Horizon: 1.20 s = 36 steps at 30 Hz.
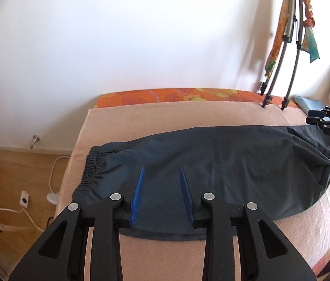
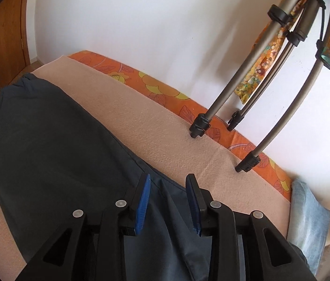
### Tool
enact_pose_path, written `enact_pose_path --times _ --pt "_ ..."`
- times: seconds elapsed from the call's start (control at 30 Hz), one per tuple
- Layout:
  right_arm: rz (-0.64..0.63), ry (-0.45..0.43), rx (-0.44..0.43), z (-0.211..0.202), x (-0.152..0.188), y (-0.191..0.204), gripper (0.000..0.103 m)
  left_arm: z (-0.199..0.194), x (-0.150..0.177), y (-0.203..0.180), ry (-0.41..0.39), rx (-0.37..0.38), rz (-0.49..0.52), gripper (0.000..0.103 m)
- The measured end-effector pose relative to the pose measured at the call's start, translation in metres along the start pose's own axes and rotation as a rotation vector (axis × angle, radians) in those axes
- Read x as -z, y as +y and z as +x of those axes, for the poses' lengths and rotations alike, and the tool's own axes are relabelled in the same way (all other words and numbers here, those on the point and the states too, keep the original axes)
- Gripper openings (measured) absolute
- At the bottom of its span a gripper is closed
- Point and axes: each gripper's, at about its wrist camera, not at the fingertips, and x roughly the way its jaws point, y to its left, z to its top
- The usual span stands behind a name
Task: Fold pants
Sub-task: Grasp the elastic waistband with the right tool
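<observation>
Dark navy pants (image 1: 211, 164) lie lengthwise across a beige blanket (image 1: 165, 114) on the bed, elastic waistband (image 1: 90, 171) at the left, legs running right. My left gripper (image 1: 162, 175) is open with blue pads, hovering over the pants near the waist end. My right gripper (image 2: 167, 182) is open over the leg end of the pants (image 2: 59, 152), close to the fabric; it also shows in the left wrist view (image 1: 310, 117) at the far right.
A tripod (image 2: 235, 121) stands with its feet on the blanket's far edge by the white wall. An orange flowered sheet (image 1: 176, 94) shows along the wall side. Folded light blue cloth (image 2: 305, 222) lies at the right. Wooden floor with cables (image 1: 24, 201) is left of the bed.
</observation>
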Motion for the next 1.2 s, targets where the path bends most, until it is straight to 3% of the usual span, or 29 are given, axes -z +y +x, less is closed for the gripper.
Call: enact_pose_path --times 0.2,0.47,0.6,0.7,0.77,0.87,0.93,1.0,1.03,1.13,1.2 --pt "0.076 -0.047 0.014 -0.082 0.063 -0.044 0.034 -0.016 -0.002 -0.092 -0.033 0.187 0.110 0.038" --pt "0.224 0.015 0.130 -0.148 0.180 -0.125 0.035 -0.013 0.004 -0.212 0.015 0.373 0.253 0.044" --pt "0.240 0.048 0.125 -0.162 0.231 -0.142 0.038 -0.002 0.017 -0.260 0.071 0.410 0.327 0.044" --pt "0.192 0.067 0.117 -0.168 0.266 -0.138 0.056 0.004 0.029 -0.294 0.102 0.411 0.406 0.054" --pt "0.145 0.079 0.114 -0.167 0.282 -0.133 0.071 0.009 0.037 -0.313 0.138 0.418 0.457 0.054" --pt "0.067 0.122 0.139 -0.156 0.299 -0.123 0.072 0.018 0.044 -0.333 0.168 0.400 0.504 0.055" --pt "0.013 0.147 0.166 -0.147 0.308 -0.118 0.072 0.023 0.048 -0.346 0.156 0.348 0.563 0.059" --pt "-0.032 0.167 0.201 -0.138 0.312 -0.116 0.064 0.030 0.050 -0.351 0.172 0.336 0.578 0.061" --pt "-0.044 0.178 0.215 -0.134 0.312 -0.118 0.048 0.034 0.050 -0.353 0.185 0.335 0.578 0.061" --pt "-0.021 0.161 0.204 -0.135 0.308 -0.129 0.038 0.042 0.051 -0.354 0.194 0.299 0.592 0.061" --pt "-0.006 0.139 0.226 -0.141 0.300 -0.137 0.019 0.045 0.051 -0.353 0.191 0.295 0.590 0.061"
